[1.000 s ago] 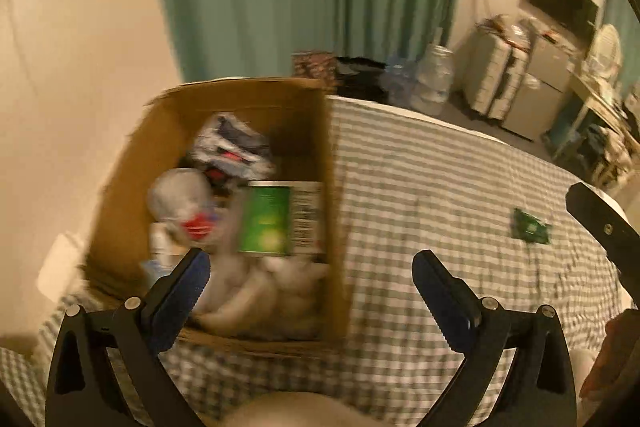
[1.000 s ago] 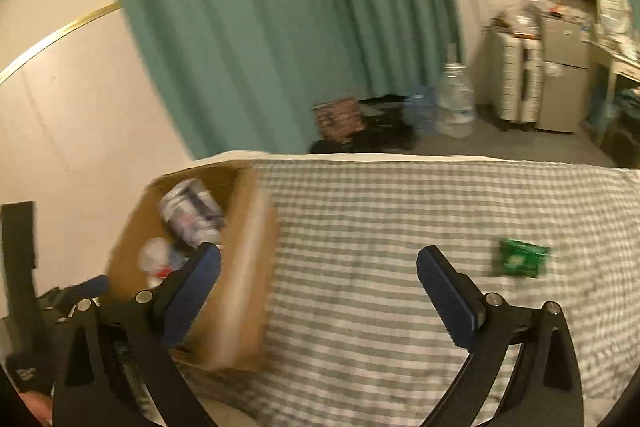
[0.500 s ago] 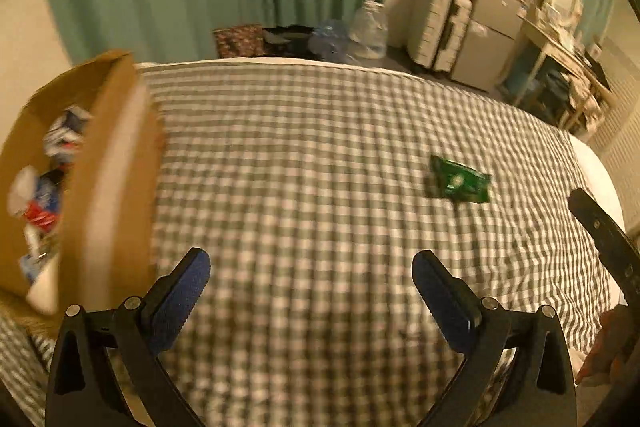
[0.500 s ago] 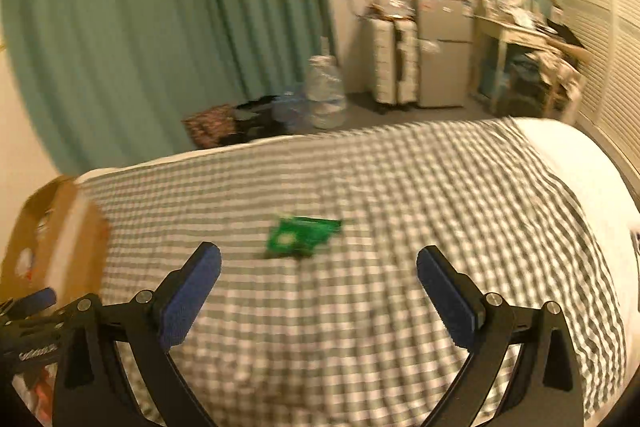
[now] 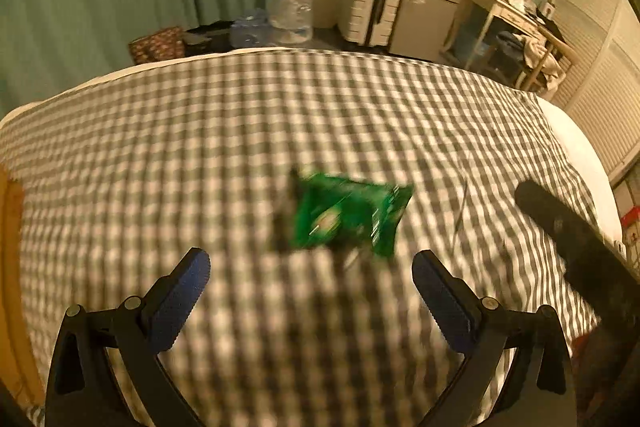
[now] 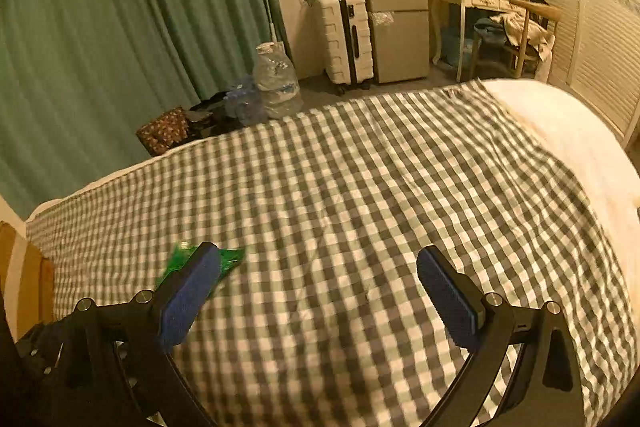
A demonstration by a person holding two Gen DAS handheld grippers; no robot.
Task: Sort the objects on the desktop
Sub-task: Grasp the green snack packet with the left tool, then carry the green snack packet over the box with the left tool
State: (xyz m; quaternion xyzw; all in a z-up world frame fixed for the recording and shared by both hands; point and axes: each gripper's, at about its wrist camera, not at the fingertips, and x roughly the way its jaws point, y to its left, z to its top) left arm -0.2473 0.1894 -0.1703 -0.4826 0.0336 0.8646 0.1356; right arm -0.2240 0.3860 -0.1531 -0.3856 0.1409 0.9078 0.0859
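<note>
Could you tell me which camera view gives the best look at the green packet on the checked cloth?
The left wrist view: the green packet lies whole, though blurred, just ahead of the open left gripper. In the right wrist view only part of it shows, the rest hidden behind a finger of the open right gripper.

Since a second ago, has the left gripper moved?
Yes. The left gripper swung right, away from the cardboard box now at the frame's left edge, toward the green packet on the checked cloth.
</note>
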